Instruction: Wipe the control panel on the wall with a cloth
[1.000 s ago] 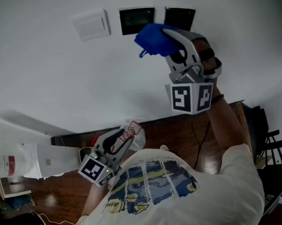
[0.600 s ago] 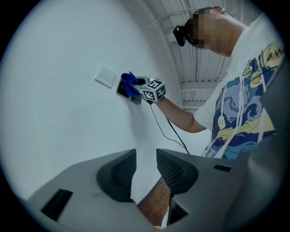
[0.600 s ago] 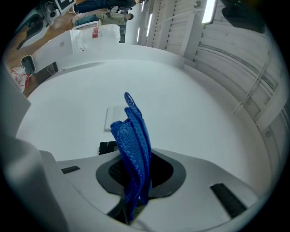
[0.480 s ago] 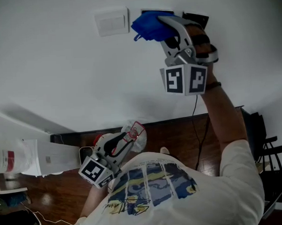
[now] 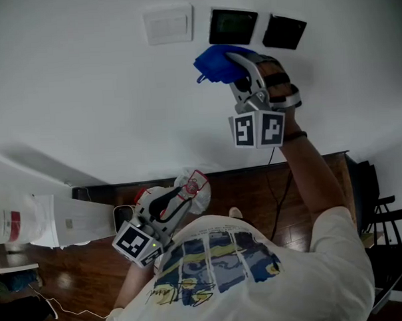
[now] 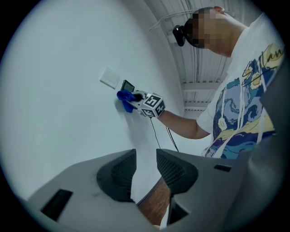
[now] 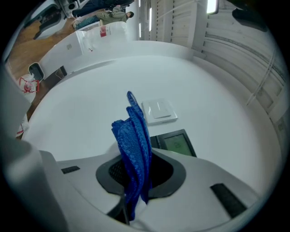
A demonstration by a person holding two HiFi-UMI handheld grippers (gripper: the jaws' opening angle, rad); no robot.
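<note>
The dark control panel (image 5: pixel 233 26) hangs on the white wall beside a white switch plate (image 5: pixel 169 23), with a second dark panel (image 5: pixel 284 32) to its right. My right gripper (image 5: pixel 227 62) is shut on a bunched blue cloth (image 5: pixel 215 64), held against the wall just below the control panel. In the right gripper view the cloth (image 7: pixel 134 145) stands up between the jaws of that gripper (image 7: pixel 138 168), with the panel (image 7: pixel 176 143) and switch plate (image 7: pixel 158 111) just beyond. My left gripper (image 5: pixel 187 190) hangs low at my waist; its pads (image 6: pixel 118 174) are slightly apart and hold nothing.
A dark baseboard (image 5: pixel 208 176) runs along the wall's foot above a brown wood floor. A black cable (image 5: pixel 277 206) hangs down the wall. A white cabinet (image 5: pixel 64 225) stands at the left and a black chair (image 5: pixel 384 202) at the right.
The right gripper carried the cloth up over the control panel half a second ago, then slid back down, so the panel's screen shows again. The left gripper has stayed put.
</note>
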